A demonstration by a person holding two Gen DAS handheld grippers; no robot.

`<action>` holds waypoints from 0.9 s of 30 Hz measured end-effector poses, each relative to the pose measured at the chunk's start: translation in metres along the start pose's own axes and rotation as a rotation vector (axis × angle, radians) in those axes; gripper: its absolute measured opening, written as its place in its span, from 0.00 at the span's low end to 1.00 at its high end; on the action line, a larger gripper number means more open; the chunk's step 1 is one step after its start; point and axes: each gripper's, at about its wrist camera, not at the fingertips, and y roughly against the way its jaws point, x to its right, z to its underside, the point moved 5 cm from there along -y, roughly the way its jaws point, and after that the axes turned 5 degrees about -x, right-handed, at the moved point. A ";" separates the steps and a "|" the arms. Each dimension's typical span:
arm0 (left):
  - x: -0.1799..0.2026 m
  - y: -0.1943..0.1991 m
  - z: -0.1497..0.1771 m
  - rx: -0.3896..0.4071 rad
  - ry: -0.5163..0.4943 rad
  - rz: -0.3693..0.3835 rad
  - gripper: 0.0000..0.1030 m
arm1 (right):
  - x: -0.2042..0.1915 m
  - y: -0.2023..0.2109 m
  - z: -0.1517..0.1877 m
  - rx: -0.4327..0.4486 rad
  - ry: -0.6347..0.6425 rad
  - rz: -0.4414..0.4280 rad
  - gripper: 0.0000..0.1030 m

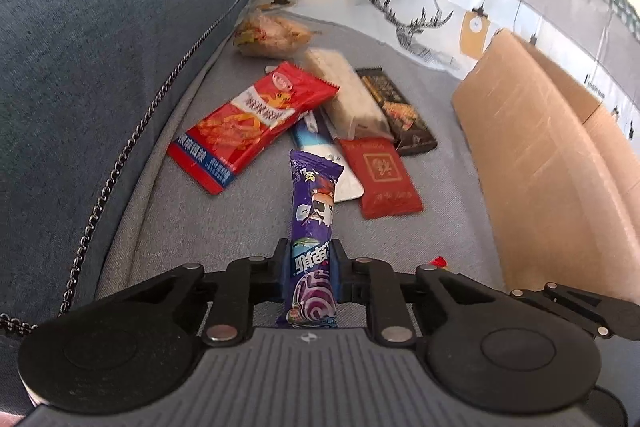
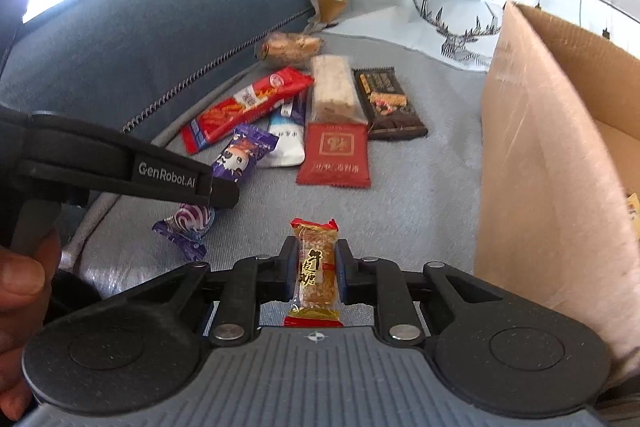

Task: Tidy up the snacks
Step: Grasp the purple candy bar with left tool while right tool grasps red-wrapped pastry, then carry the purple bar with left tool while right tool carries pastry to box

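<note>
**Both Grippers Loaded; Snacks Light and Crushable**

Clenching: left gripper (image 1: 310, 269) on purple candy packet (image 1: 314, 211), pinched low, upper end standing free; right gripper (image 2: 318, 267) on sesame bar (image 2: 316, 267), gripped mid-length. Handling, by judgement: light, slick film; brittle contents; holding across the body rather than the crimped ends. Lying beyond on the sofa seat (image 1: 224, 227): remaining snack pile (image 1: 320, 123). Showing only in the right view: interior of cardboard box (image 2: 552, 131); person's hand (image 2: 24, 291).
</note>
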 end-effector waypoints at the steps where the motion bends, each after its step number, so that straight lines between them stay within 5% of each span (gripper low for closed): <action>1: 0.000 0.003 0.000 0.012 0.003 0.009 0.20 | 0.000 0.003 -0.001 0.011 0.000 0.002 0.19; 16: 0.001 0.044 -0.002 0.179 0.029 0.141 0.20 | 0.006 0.081 -0.025 0.246 -0.002 0.008 0.19; 27: 0.005 0.047 -0.001 0.190 0.018 0.159 0.20 | 0.092 0.165 -0.045 0.459 -0.062 0.162 0.19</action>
